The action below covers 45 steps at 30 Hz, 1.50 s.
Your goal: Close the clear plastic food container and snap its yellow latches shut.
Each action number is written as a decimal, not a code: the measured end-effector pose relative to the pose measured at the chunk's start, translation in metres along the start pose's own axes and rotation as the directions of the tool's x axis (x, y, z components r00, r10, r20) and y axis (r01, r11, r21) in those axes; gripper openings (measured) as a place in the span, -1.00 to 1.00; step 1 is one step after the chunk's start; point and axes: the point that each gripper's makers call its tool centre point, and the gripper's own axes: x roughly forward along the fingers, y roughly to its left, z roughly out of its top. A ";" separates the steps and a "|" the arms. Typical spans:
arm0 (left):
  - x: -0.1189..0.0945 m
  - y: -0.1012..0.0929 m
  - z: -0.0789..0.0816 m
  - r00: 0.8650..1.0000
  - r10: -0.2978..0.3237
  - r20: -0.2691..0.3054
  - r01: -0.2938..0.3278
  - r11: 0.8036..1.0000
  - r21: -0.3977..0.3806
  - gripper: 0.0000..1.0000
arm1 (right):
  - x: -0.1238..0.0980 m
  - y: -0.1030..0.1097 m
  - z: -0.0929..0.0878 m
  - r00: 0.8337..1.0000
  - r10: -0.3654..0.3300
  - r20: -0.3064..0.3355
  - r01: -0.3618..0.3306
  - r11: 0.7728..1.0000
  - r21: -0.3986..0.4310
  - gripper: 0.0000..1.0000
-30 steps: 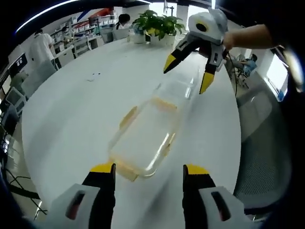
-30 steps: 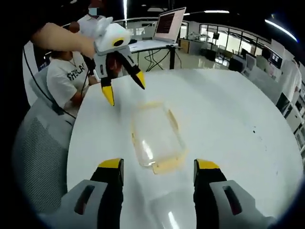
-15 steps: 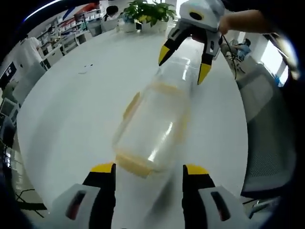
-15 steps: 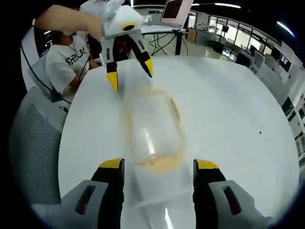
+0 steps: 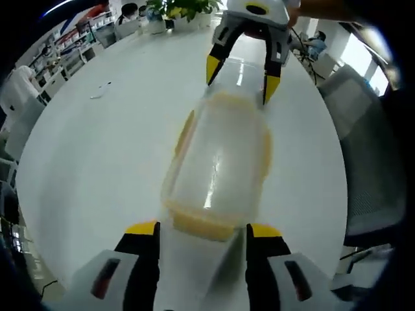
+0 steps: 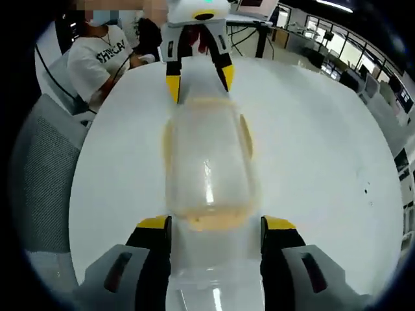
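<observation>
A clear plastic container (image 5: 217,162) with yellow latches (image 5: 187,129) lies lengthwise on the white table (image 5: 97,162). My left gripper (image 5: 202,230) is open, its jaws standing either side of the container's near end. My right gripper (image 5: 241,76) is open at the far end, jaws straddling a clear flat piece (image 5: 243,65) that looks like the lid. In the right gripper view the container (image 6: 207,162) runs away from my right gripper (image 6: 216,223), with the clear piece (image 6: 214,272) between its jaws. My left gripper (image 6: 200,81) straddles the far end. Whether any jaw touches the plastic is unclear.
The table's curved edge (image 6: 84,162) runs close on one side, with a grey mesh chair (image 6: 39,175) beyond it. A seated person (image 6: 97,55) in a white T-shirt is behind the left gripper. Potted plants (image 5: 181,6) stand at the table's far end. A small item (image 5: 100,92) lies on the table.
Both grippers have come in from above and apart, and each now straddles one end of the container. The container looks to lie where it did.
</observation>
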 end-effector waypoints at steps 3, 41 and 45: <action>0.003 0.001 0.000 1.000 -0.009 -0.017 0.010 0.999 0.032 -0.03 | 0.006 0.003 0.000 1.000 0.011 -0.016 -0.012 1.000 -0.020 0.06; 0.012 -0.009 -0.006 0.992 -0.064 -0.107 0.083 0.980 0.181 -0.32 | 0.016 0.002 -0.005 0.992 0.049 -0.120 -0.058 0.996 -0.074 -0.30; 0.008 -0.014 -0.004 0.992 -0.072 -0.105 0.090 0.981 0.173 -0.33 | 0.016 0.001 -0.004 0.992 0.048 -0.118 -0.057 0.995 -0.077 -0.30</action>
